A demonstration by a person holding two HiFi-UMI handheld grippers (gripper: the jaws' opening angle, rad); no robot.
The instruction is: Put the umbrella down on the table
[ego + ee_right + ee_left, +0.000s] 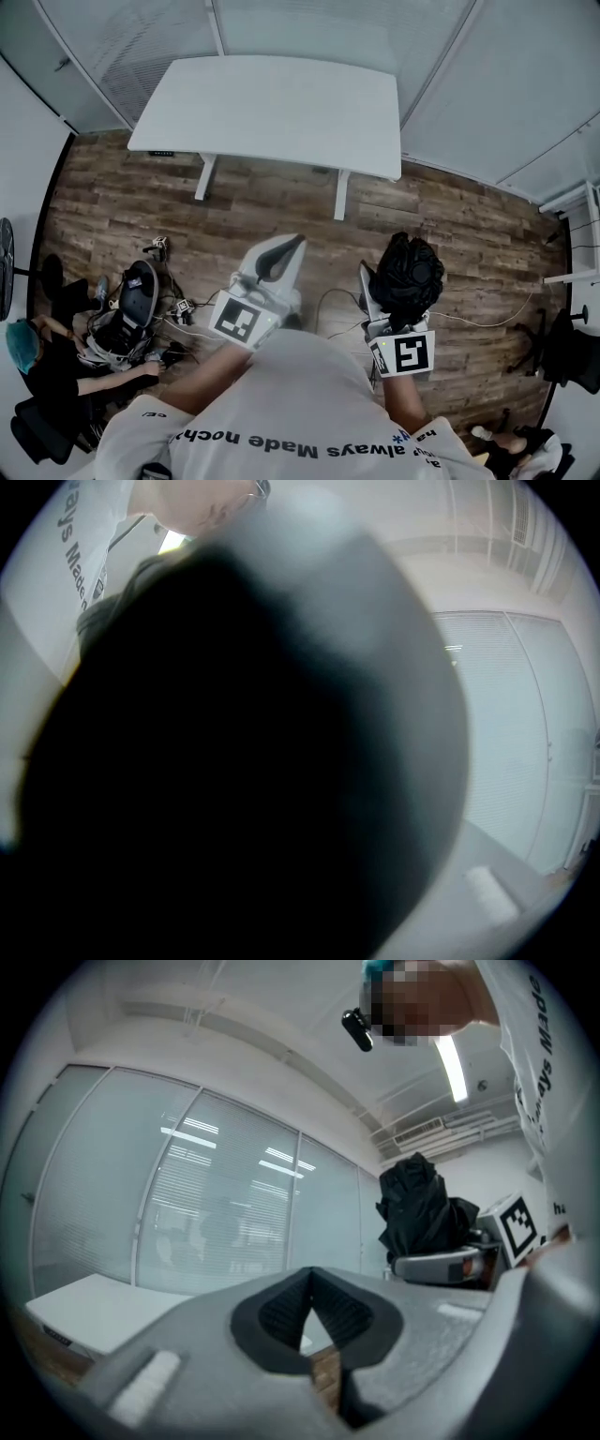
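Note:
In the head view a bare white table [272, 103] stands ahead on the wood floor, some way off from both grippers. A folded black umbrella [410, 270] sits bunched in my right gripper [392, 292], whose jaws are closed on it; its fabric hides the fingertips. In the right gripper view the umbrella [216, 761] fills nearly the whole picture. My left gripper [281, 251] is beside it to the left, shut and holding nothing. The left gripper view has its black pads [281, 1316] meeting at the tip, with the umbrella [422, 1208] at the right and the table [94, 1307] at lower left.
Glass walls with blinds stand behind the table. A person in a teal cap [21, 342] sits on the floor at the left, beside a tipped office chair [131, 309] and cables. A dark chair [572, 352] and a white shelf [572, 234] stand at the right.

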